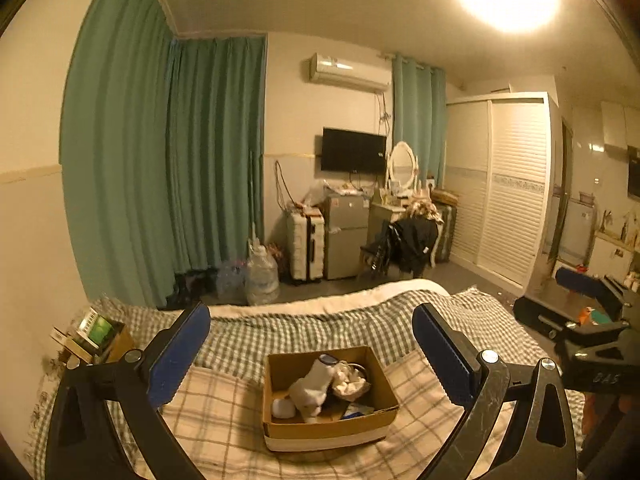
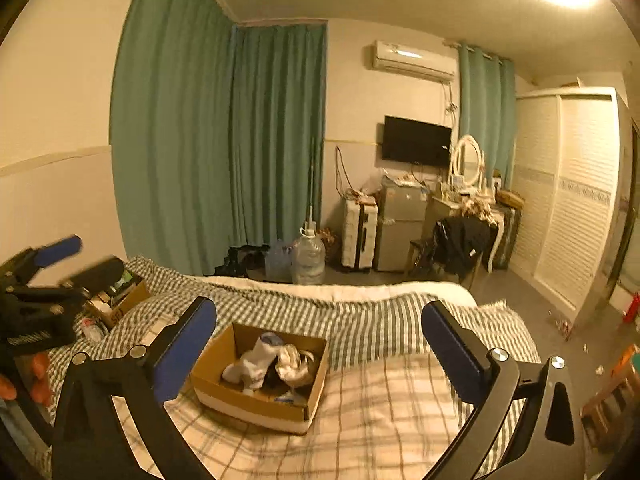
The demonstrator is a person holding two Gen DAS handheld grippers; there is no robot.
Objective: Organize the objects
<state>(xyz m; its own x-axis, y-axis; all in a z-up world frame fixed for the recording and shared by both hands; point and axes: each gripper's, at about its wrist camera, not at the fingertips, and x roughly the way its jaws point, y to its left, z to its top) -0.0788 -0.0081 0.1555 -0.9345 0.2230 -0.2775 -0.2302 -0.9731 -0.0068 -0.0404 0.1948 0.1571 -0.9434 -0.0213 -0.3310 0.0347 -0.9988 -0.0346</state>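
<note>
An open cardboard box (image 1: 280,430) sits on the checked bed cover; it also shows in the right wrist view (image 2: 212,390). It holds a white sock (image 1: 314,384) (image 2: 252,362), a cream bundle (image 1: 350,380) (image 2: 294,362) and other small items. My left gripper (image 1: 312,328) is open and empty, held above and behind the box. My right gripper (image 2: 320,320) is open and empty, to the right of the box. The left gripper also shows at the left edge of the right wrist view (image 2: 76,260), open.
A second cardboard box (image 1: 100,338) (image 2: 120,300) with packets sits at the bed's far left by the wall. Beyond the bed's foot stand water bottles (image 2: 307,258), a suitcase (image 2: 360,236), a small fridge (image 2: 400,232), a chair with dark clothes (image 2: 460,244) and a wardrobe (image 2: 568,200).
</note>
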